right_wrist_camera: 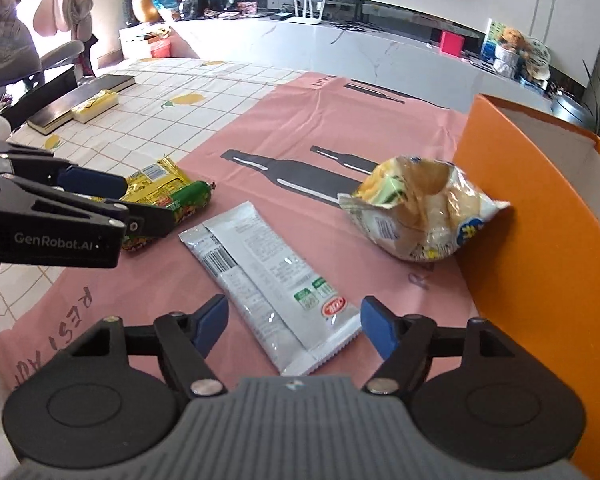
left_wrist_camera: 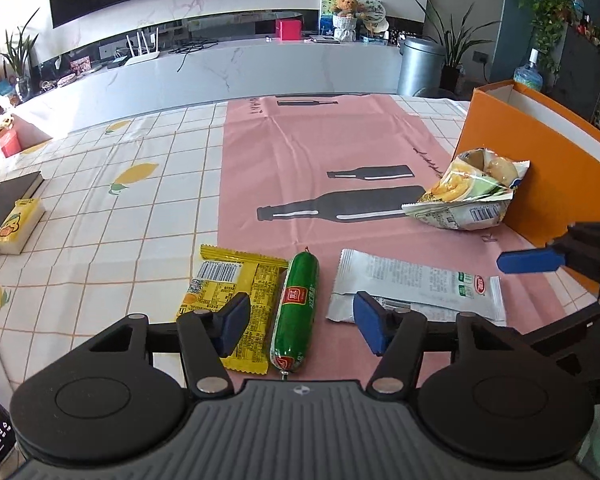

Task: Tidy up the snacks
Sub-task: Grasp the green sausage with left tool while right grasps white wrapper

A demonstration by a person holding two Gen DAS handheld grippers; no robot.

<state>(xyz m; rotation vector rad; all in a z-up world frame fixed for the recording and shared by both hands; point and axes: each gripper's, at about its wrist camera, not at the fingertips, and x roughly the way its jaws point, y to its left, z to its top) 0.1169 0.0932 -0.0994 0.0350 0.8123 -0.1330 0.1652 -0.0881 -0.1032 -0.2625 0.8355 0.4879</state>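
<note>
Blue-padded fingers of the left gripper (left_wrist_camera: pixel 300 322) are held apart over the near edge of the table, with the green sausage (left_wrist_camera: pixel 296 312) lying between them; the pads are not seen pressing on it. Just left of the sausage, and partly under the left pad, a yellow snack packet (left_wrist_camera: pixel 228 296) is laid flat, half on the pink cloth (left_wrist_camera: pixel 320 144) and half on the checked tablecloth (left_wrist_camera: pixel 120 208). To the right of the sausage, a white-and-silver sachet (right_wrist_camera: pixel 276 276) is spread flat on the pink cloth. The right gripper (right_wrist_camera: pixel 292 326) is held over the near end of that sachet with its jaws apart; nothing is clamped, and whether the sachet is touched cannot be told. Farther out, a crumpled, puffy snack bag (right_wrist_camera: pixel 416 208) is rested against the outer wall of an orange box (right_wrist_camera: pixel 540 216), whose white inside is seen from above. Well apart, at the far left of the table, a dark book (right_wrist_camera: pixel 76 104) is placed with a small yellow pack (right_wrist_camera: pixel 96 105) beside it.
</note>
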